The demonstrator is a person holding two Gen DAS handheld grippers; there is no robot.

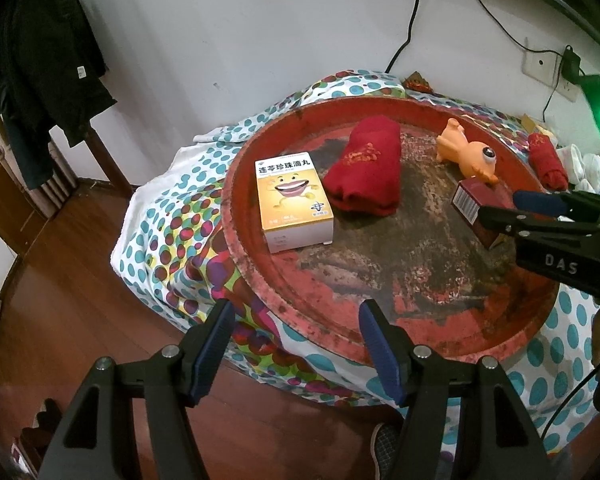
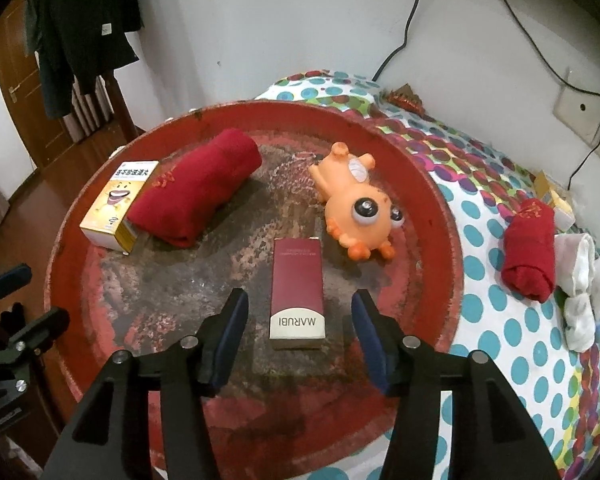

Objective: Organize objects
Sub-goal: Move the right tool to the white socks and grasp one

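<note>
A worn round red tray [image 1: 236,184] [image 2: 60,240] rests on a spotted cloth. On it lie a yellow medicine box [image 1: 294,204] [image 2: 118,204], a rolled red towel [image 1: 364,168] [image 2: 196,188], an orange rubber toy [image 1: 468,152] [image 2: 356,208] and a maroon MARUBI box [image 2: 297,280] [image 1: 470,200]. My right gripper [image 2: 300,300] [image 1: 512,208] is open; the maroon box lies flat between its fingers, with a gap on each side. My left gripper [image 1: 297,312] [image 2: 24,300] is open and empty, over the tray's near left rim.
A second red roll [image 2: 528,248] [image 1: 546,160] and white socks [image 2: 584,292] lie on the spotted cloth [image 2: 480,208] right of the tray. Cables hang down the white wall behind. Dark clothes hang at the far left, above a wooden floor [image 1: 60,280].
</note>
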